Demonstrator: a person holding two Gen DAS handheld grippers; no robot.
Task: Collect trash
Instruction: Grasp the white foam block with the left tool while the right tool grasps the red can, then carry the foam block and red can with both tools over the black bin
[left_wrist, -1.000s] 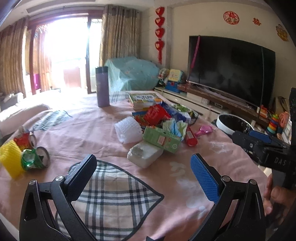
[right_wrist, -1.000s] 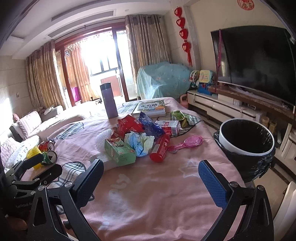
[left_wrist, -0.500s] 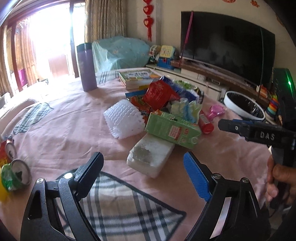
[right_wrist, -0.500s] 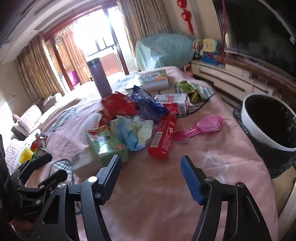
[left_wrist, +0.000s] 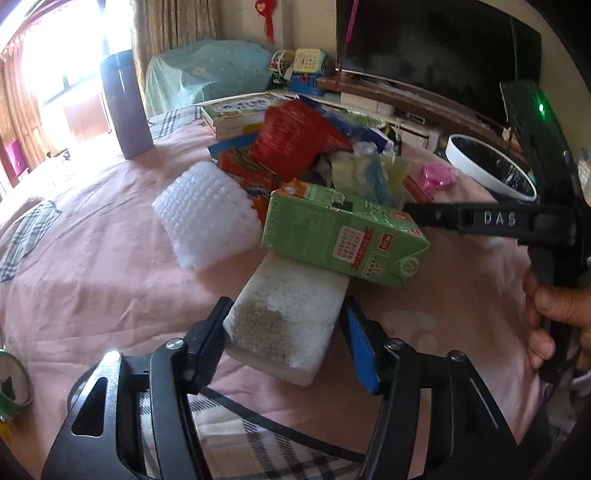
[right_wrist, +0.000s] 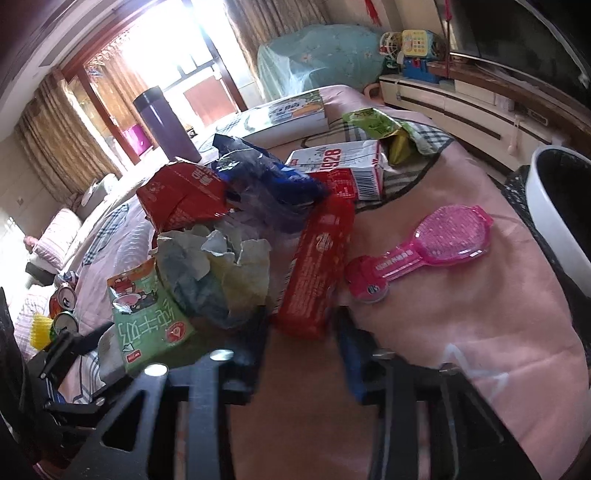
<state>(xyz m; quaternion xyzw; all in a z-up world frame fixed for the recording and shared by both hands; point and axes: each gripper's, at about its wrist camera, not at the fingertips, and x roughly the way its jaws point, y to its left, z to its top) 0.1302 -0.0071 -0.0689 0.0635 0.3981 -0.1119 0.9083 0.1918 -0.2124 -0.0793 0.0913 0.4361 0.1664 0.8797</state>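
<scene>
Left claw: my left gripper (left_wrist: 282, 332) points down at the table; jaws closing, the white foam block with a grey-stained patch (left_wrist: 286, 319) between them. Black finger (left_wrist: 208, 334) lies against the block's left edge, blue pad (left_wrist: 356, 343) just beside its right edge. A firm clamp I cannot confirm.
Foam block: lies flat on the pink tablecloth (left_wrist: 92, 280), far end tucked under the green rectangular drink carton (left_wrist: 341, 232).
Right claw: my right gripper (right_wrist: 301, 341) is blurred; jaws closing, near end of the red rectangular foil packet (right_wrist: 317, 273) between them. Whether the pads touch it yet I cannot tell.
Red packet: at 12 o'clock from my right claw, lying lengthwise on the cloth.
Trash heap: crumpled pale paper and plastic wad (right_wrist: 218, 269) at 10 o'clock from the right claw, touching the red packet; red crinkled snack bag (right_wrist: 183, 195) and blue plastic bag (right_wrist: 266, 177) behind it.
Pink plastic hairbrush (right_wrist: 424, 251): at 1 o'clock from the right claw, just beside the packet.
Bin: white round wastebin with black liner (right_wrist: 554, 206) at 3 o'clock, off the table edge.
Bubble wrap: white bubble-wrap pad (left_wrist: 207, 214) at 11 o'clock from the left claw.
</scene>
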